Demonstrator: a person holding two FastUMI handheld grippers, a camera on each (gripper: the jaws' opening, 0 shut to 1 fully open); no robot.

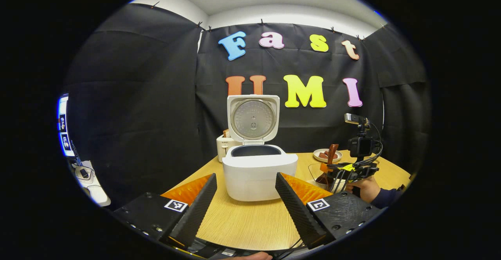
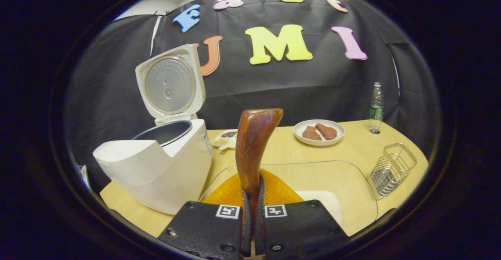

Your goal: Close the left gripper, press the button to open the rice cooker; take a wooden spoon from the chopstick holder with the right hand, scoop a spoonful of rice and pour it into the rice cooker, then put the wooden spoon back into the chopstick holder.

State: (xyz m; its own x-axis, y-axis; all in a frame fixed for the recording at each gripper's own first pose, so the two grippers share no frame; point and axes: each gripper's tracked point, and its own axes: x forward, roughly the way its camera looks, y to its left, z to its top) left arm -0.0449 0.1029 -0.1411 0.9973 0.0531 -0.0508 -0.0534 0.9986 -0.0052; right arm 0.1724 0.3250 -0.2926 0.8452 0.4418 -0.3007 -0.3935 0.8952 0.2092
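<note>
Wooden, stiff and light, the spoon (image 2: 255, 150) stands upright in the right gripper (image 2: 250, 217), whose fingers are clamped together on its lower handle. That low hold should give good control, though the glossy finish may slip if the spoon twists. It sits above a clear tray (image 2: 352, 174) holding rice (image 2: 321, 201). Just to its left stands the cooker (image 2: 156, 166), lid (image 2: 170, 83) up. Well to the right lies the wire holder (image 2: 391, 170). The left gripper (image 1: 244, 201) is spread wide and empty, facing the cooker.
</note>
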